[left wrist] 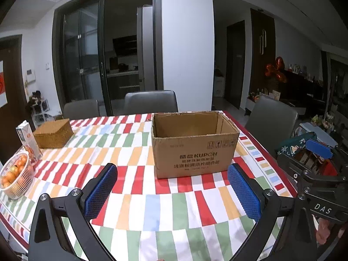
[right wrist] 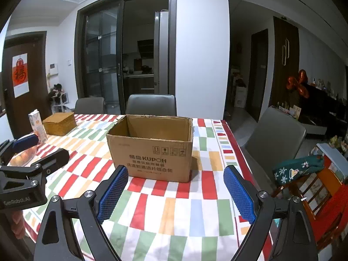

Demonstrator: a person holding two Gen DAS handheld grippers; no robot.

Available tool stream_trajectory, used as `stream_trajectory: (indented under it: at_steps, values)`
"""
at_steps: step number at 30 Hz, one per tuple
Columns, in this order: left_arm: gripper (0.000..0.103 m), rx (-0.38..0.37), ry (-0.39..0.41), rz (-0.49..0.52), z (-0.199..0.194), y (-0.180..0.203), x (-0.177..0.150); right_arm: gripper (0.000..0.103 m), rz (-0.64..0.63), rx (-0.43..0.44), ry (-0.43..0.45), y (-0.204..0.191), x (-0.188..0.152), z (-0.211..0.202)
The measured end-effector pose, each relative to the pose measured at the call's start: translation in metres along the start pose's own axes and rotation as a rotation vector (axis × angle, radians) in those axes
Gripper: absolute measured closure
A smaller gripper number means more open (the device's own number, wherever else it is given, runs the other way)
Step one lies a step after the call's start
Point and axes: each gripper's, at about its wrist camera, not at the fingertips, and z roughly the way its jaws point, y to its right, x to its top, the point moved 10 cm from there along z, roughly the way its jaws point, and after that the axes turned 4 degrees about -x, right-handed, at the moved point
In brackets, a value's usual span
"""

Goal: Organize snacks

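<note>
An open brown cardboard box (left wrist: 191, 148) stands on the checked tablecloth; it also shows in the right wrist view (right wrist: 152, 152). Its inside looks empty as far as I can see. My left gripper (left wrist: 171, 174) is open and empty, hovering above the table in front of the box. My right gripper (right wrist: 176, 178) is open and empty, also in front of the box. A green snack bag (right wrist: 298, 169) and packets in a red container (right wrist: 322, 193) sit on a chair at the right, off the table.
A woven box (left wrist: 53, 136), a carton (left wrist: 28, 140) and a white basket of oranges (left wrist: 15, 177) stand at the table's left. Grey chairs (left wrist: 150, 102) surround the table (left wrist: 152, 206). The right gripper shows at the left wrist view's right edge (left wrist: 315, 163).
</note>
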Motion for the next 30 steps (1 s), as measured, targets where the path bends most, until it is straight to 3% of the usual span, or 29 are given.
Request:
stream_trajectory:
  at_steps: [30]
  values:
    - [0.0,0.006,-0.063,-0.008,0.011,0.001,-0.02,0.013,0.012,0.041,-0.053,0.001,-0.022,0.012]
